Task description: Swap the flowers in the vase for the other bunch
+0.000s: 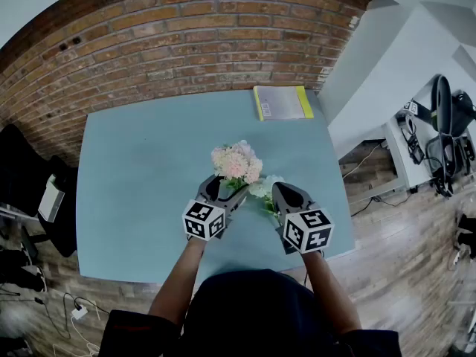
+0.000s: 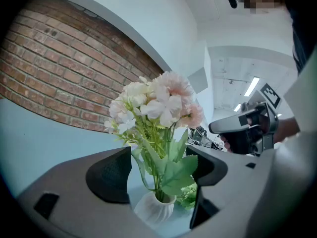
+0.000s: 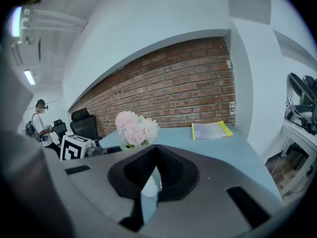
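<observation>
At the centre of the counter (image 1: 141, 192), a bunch of pink flowers (image 1: 236, 162), pale pink and cream with green leaves, stands upright in a small white ribbed vase (image 2: 157, 208). Just beside the vase, toward the person's right, a second bunch (image 1: 265, 188) of white-green blooms lies low on the surface.

The left gripper (image 1: 224, 192) is released. Its jaws stand apart on either side of the stems and the vase neck, and the pads are clear of both. The right gripper (image 1: 282, 193) is clenched, jaws together. It sits close to the second bunch, and whether it pinches a stem cannot be told. Each gripper carries a marker cube (image 1: 204, 220) with black-and-white squares.

The counter is a plain light blue slab set against a red brick wall (image 1: 186, 43). A notebook (image 1: 282, 103) with a yellow edge lies at the far right corner, its cover print too small to read. A black office chair (image 1: 26, 173) stands to the left, and a wooden floor (image 1: 401, 274) shows on the right.
</observation>
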A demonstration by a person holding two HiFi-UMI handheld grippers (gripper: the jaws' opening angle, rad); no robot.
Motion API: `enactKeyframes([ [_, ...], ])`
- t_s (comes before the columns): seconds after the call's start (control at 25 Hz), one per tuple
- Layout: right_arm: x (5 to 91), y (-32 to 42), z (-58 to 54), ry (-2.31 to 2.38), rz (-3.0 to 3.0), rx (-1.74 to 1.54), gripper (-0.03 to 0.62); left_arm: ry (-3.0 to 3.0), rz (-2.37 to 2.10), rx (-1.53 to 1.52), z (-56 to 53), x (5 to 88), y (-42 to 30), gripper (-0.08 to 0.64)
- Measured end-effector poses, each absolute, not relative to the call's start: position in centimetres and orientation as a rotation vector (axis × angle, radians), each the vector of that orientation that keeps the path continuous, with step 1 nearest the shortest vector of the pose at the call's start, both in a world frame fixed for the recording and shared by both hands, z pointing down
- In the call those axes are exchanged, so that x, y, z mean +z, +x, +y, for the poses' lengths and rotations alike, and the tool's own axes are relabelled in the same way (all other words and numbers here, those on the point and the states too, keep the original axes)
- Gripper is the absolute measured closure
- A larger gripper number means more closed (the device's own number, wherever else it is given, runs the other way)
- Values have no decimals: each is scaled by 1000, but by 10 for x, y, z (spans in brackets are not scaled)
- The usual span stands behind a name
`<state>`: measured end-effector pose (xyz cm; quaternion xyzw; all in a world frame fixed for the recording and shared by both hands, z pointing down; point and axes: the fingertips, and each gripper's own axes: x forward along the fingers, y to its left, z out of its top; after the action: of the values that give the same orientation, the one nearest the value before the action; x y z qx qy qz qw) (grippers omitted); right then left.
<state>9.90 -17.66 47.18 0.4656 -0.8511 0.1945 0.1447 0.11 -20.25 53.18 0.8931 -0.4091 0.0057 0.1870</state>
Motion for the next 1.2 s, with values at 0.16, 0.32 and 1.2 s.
enactKeyframes([
  [0.16,472,97,-174,1334,-2459,562,580,2506,-1178,39,-198,533,-5,225],
  [0.32,471,97,-171,1327,-2464,565,580,2495,-1192,49,-193,532,-8,225],
  [1.2,466,94,-149,1257,-2526,569,580,2543,-1235,72,-151,488,-13,298],
])
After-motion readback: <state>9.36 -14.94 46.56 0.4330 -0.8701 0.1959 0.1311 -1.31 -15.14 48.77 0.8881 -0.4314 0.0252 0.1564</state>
